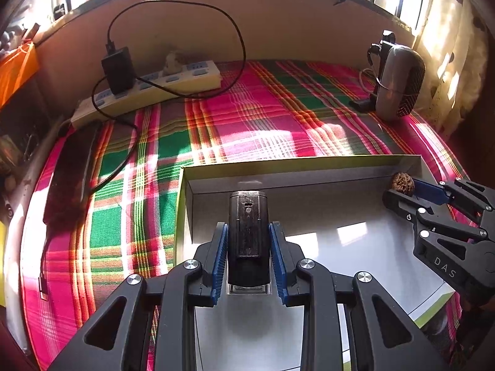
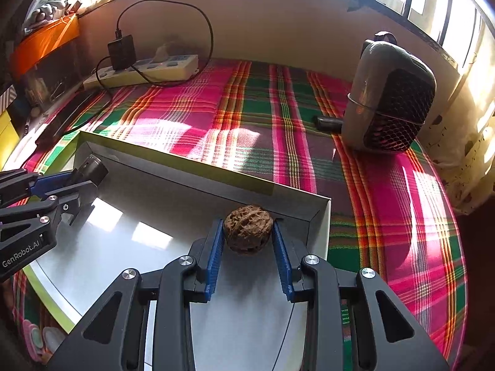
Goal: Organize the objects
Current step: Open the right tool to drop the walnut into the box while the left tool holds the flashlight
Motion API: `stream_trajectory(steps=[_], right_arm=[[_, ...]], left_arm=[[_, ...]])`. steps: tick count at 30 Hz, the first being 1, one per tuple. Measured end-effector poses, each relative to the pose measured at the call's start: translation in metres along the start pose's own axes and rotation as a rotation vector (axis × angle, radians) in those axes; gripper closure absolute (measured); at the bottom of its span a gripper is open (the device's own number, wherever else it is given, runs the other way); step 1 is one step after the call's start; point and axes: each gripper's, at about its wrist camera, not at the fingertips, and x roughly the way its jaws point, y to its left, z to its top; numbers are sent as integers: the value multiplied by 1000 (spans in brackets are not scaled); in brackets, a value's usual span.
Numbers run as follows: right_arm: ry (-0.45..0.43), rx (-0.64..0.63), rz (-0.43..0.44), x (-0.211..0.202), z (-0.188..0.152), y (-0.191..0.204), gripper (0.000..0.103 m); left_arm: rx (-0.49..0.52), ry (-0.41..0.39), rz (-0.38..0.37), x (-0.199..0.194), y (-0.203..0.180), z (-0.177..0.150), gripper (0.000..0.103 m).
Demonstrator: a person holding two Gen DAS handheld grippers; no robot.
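Now, left fingers [image 1: 249, 241]: pinching the black gadget [image 1: 248, 232], at 12 o'clock.
Right fingers [image 2: 248, 235]: pinching the walnut [image 2: 248, 227] over the white box [image 2: 323, 216].

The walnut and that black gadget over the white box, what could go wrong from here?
1. The walnut is round and sits at the very tips of the right gripper, so it may slip or roll when let go.
2. It hangs near the box corner wall and could bounce out onto the plaid cloth.
3. The black device in the left gripper might topple if released upright.
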Motion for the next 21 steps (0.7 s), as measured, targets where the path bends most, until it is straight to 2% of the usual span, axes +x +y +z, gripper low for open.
stream_trajectory(steps=[6,9,11,13,21], right_arm=[[-6,-6,-5,0,-2,0,68],[-12,-5,-4,-2,-2,1,63],[-22,-4,-5,-3,-2,1,55],[-27,1,-11,-5,-1,0,53],[-32,13,-7,-9,-4,1,52]], left_arm=[[-10,2,-9,0,0,0,78],[-12,2,-10,0,1,0,78],[-16,2,-15,-1,2,0,78],[-16,0,-14,-1,2,0,77],[-30,-18,-17,-11,5,-2,73]])
